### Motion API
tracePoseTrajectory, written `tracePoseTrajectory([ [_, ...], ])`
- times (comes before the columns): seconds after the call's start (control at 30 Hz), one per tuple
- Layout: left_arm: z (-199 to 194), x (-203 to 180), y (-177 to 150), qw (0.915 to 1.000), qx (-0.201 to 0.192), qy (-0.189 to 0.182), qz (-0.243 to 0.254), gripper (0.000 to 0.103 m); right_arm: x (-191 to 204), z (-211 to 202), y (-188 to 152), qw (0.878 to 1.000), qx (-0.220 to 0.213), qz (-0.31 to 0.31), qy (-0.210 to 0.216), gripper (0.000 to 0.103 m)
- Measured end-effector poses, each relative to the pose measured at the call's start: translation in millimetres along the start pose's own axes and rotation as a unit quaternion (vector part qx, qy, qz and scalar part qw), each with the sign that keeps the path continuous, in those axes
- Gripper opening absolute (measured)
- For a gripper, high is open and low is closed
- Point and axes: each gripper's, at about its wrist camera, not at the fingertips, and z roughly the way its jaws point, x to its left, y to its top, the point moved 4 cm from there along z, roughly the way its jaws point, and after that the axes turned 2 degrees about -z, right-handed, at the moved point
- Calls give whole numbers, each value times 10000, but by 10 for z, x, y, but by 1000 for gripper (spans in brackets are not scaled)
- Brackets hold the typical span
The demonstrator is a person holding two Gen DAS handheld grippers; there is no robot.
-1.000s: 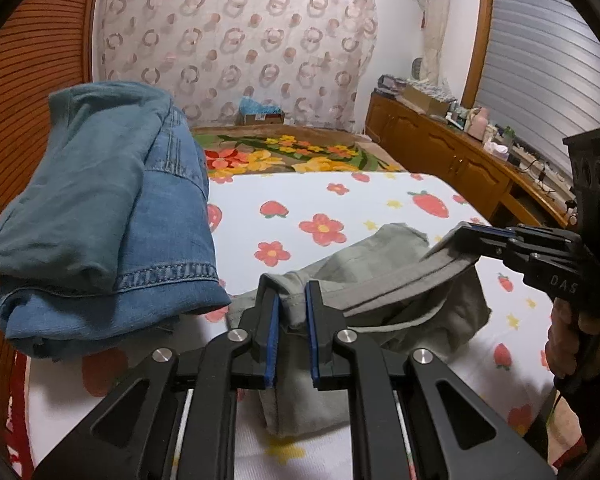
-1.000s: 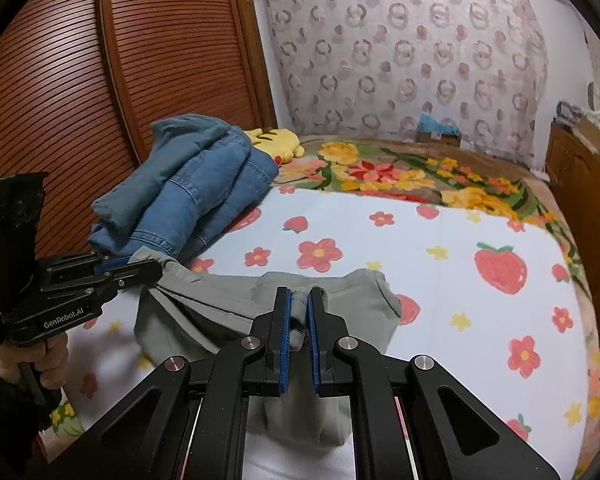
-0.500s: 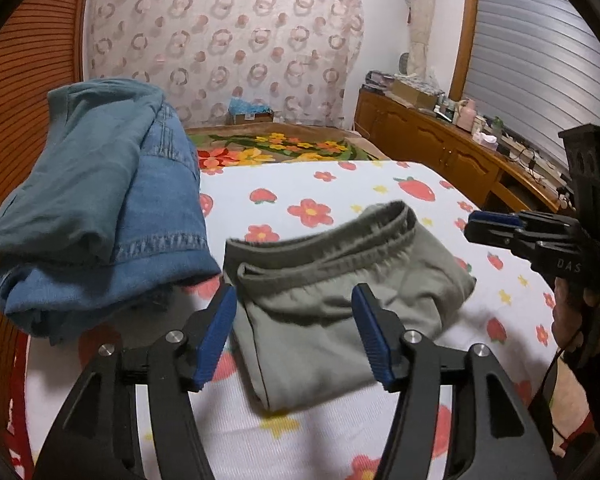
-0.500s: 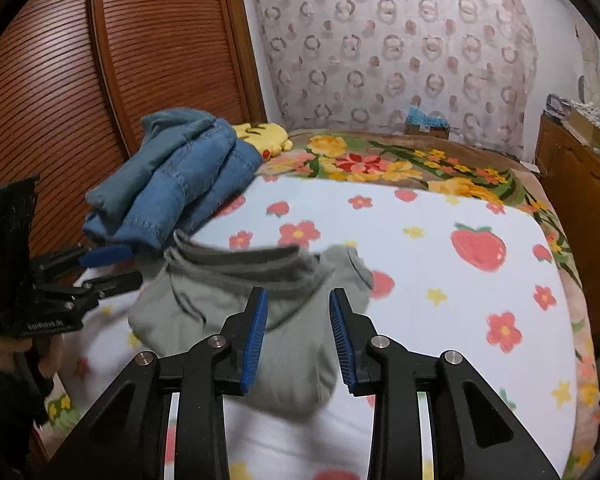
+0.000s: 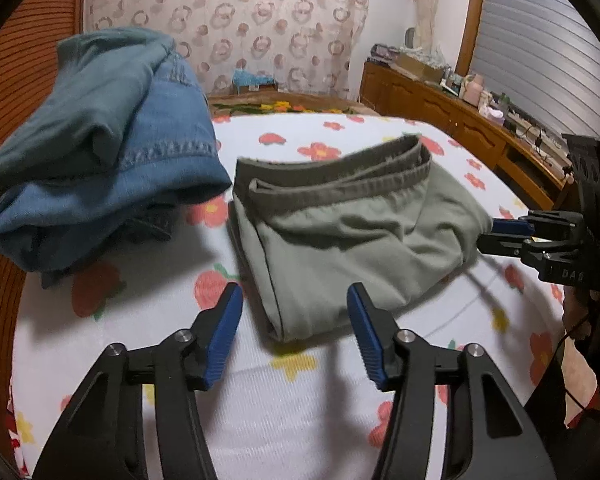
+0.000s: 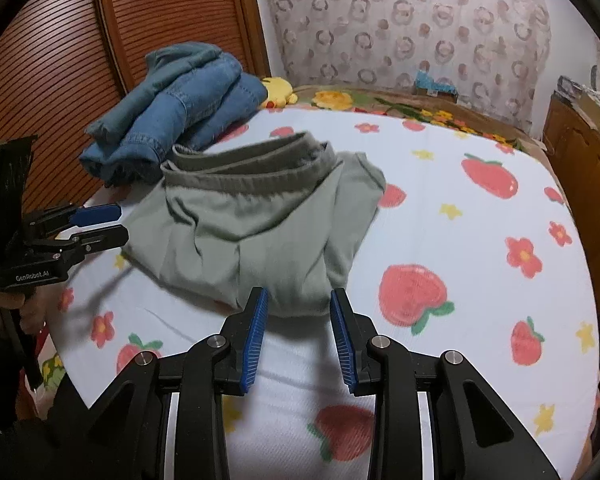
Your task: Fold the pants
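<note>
Both grippers off the cloth

Folded grey-green pants (image 5: 340,240) lie on flowered bedsheet (image 5: 300,420), waistband up top, just beside blue denim pile (image 5: 100,140). Left gripper (image 5: 296,328): fingers wide apart, empty, near pants' front corner. Right gripper (image 6: 298,330): fingers apart, empty, at pants' near edge.

Denim pile (image 5: 100,152) crowds pants (image 5: 340,240) left edge; bedsheet (image 6: 480,240) rightward open.

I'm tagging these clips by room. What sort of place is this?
Most likely a home bedroom: a bed under a strawberry-print sheet, a slatted wooden wardrobe door, and a curtain behind. Green pants lie folded on the bed.
</note>
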Motion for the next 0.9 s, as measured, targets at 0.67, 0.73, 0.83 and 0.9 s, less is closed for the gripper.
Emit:
tracePoseTrajectory([
  [0.67,132,-29,-61,9996,214,54,165,31,-87,-160,-99,9997,-196,-139,-11,4],
  [0.73,108,-69,-75,9996,179,26,217,22,-88,-159,-109,9998,-195,-102,6,4],
  [0.83,44,-109,-73,9997,76,43,231,10,-85,-205,-112,9997,-240,-42,59,4],
  [0.9,-18,-139,-69,9997,28,-61,220,9,-79,-266,-144,9996,-270,-28,79,4],
])
